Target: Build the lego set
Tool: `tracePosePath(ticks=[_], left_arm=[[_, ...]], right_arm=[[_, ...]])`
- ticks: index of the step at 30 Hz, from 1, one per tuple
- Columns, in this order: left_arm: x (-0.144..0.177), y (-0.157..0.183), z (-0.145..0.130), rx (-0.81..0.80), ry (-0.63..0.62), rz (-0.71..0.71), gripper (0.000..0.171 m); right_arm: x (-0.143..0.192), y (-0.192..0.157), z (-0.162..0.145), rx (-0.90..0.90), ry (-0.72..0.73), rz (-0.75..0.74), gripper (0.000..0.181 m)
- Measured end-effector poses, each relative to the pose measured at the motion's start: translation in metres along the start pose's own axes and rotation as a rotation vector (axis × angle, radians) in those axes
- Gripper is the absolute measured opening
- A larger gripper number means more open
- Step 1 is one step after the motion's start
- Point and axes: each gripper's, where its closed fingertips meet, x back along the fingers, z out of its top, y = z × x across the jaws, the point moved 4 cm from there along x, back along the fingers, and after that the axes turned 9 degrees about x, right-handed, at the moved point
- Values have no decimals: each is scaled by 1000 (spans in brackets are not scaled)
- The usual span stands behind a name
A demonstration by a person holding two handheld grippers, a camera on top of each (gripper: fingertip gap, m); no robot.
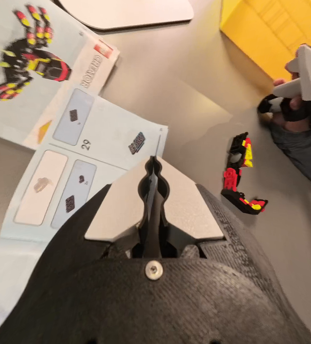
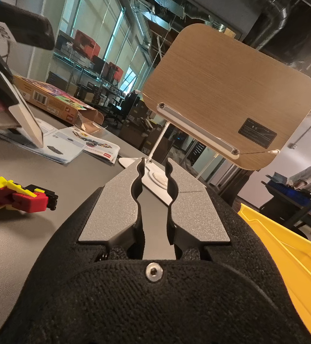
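1. Grey worktop [image 2: 39, 242] is sitting under everything, with an open workshop of shelves and windows running off behind it.
2. Left claw [image 1: 153, 158] is showing its jaws pressed together, tips meeting right at the edge of the open instruction booklet [image 1: 102, 130]; can't tell if it's actually pinching a page. In the right wrist view that same claw is pointing down with its tip touching the booklet page.
3. Right claw [image 2: 154, 162] is sitting spread apart, nothing between the jaws, hovering low over the worktop and pointing toward the white base of a wooden-panel stand [image 2: 231, 93].
4. Moving outward, the half-built lego model [image 1: 242, 173], black with red and yellow bits, is lying on the worktop between the two claws, apart from both.
5. Second booklet [image 1: 20, 55] with the finished model pictured on the cover is lying partly under the open one.
6. Yellow bin [image 2: 290, 260] is sitting just beside the right claw.
7. Opened lego box [image 2: 54, 104] is lying farther back behind the booklets.
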Motion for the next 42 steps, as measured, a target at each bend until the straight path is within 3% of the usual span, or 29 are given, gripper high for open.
tracePosePath(ticks=[6, 9, 12, 15, 18, 22, 26, 29, 33, 42], left_arm=[[53, 5, 6, 6, 251, 220, 0], [75, 11, -4, -46, 299, 285, 0], [70, 24, -9, -158, 278, 267, 0], [47, 35, -2, -195, 216, 233, 31], [18, 39, 11, -249, 135, 231, 37], [-16, 36, 20, -315, 8, 257, 34], [-32, 27, 23, -298, -83, 301, 29], [-32, 25, 23, -237, -102, 270, 30], [-27, 18, 20, -272, -128, 318, 29], [-19, 20, 18, -279, -119, 287, 0]], right_arm=[[-1, -1, 0, 4, -2, 2, 19], [-2, -2, 0, 14, -4, 9, 19], [-3, -5, 0, 27, -5, 17, 20], [-2, -6, 1, 36, -6, 22, 19], [-1, -5, 1, 33, -6, 18, 20], [-1, -5, 0, 30, -6, 18, 19], [-2, -5, 0, 32, -6, 20, 20], [-2, -5, 0, 28, -6, 19, 19], [-3, -5, 0, 28, -5, 22, 19], [-3, -6, 1, 29, -2, 26, 19]])
